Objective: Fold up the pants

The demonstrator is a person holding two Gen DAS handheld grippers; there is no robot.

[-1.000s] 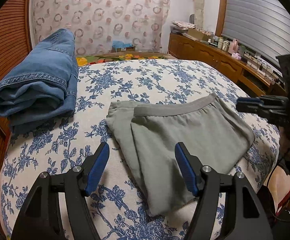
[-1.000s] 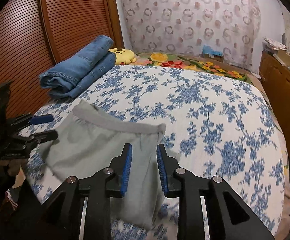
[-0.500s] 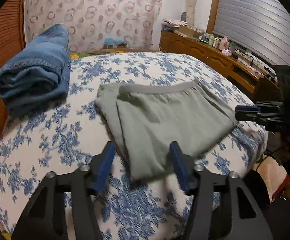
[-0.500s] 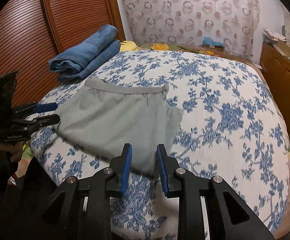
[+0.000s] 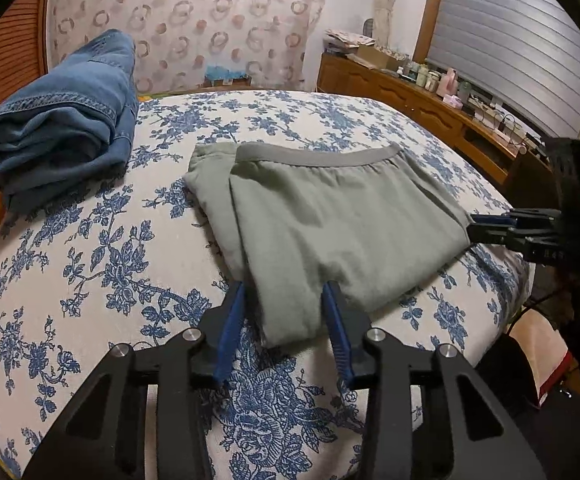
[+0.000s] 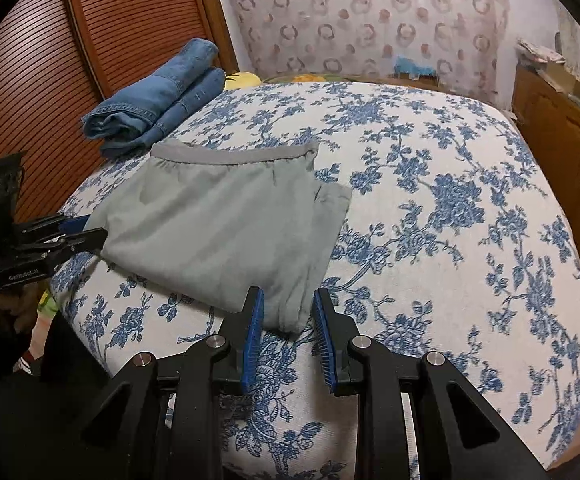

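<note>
The near corner of the grey pants [image 5: 330,232] sat blurred between the left hand-held gripper [image 5: 286,308] pads, jaws closing, so contact there could not be judged. In the right wrist view, the hem slipped behind the right hand-held gripper [image 6: 288,322], its pads' touch just as unclear. The folded jeans [image 5: 62,120] ran off the left edge of the left wrist frame. Bottles and clutter on the sideboard [image 5: 422,92] at upper right were too small to name. A yellow object [image 6: 242,79] peeked out behind the jeans, mostly hidden. At lower left of the right wrist view, the hand [image 6: 2,312] carrying the other gripper was dark and smeared.
</note>
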